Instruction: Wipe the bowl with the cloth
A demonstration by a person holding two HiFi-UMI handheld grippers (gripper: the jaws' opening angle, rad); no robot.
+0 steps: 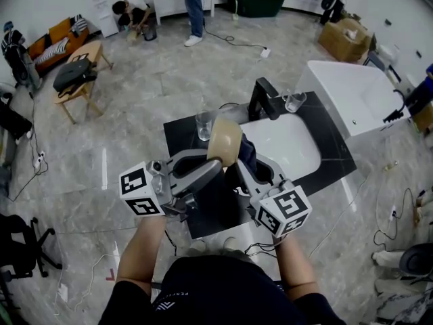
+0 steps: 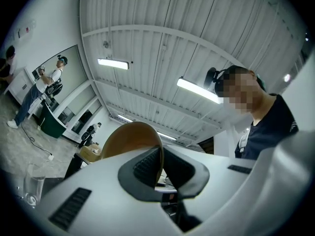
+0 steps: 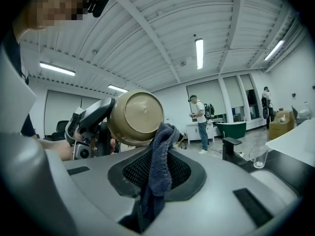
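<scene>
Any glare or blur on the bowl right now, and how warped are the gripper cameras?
Head view: even light, bowl sharp, fisheye bends the picture's edges. Left gripper view: heavy barrel distortion, ceiling lamps blown out white, bowl rim still clear. Right gripper view: cloth and bowl crisp, no glare on them, corners vignetted black.

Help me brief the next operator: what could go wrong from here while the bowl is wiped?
1. The left gripper pinches only the thin rim of the bowl, held in the air above the counter; a hard push from the cloth in the right gripper could lever it loose and drop it.
2. A glass stands on the counter close by the bowl; a swing might knock it over.
</scene>
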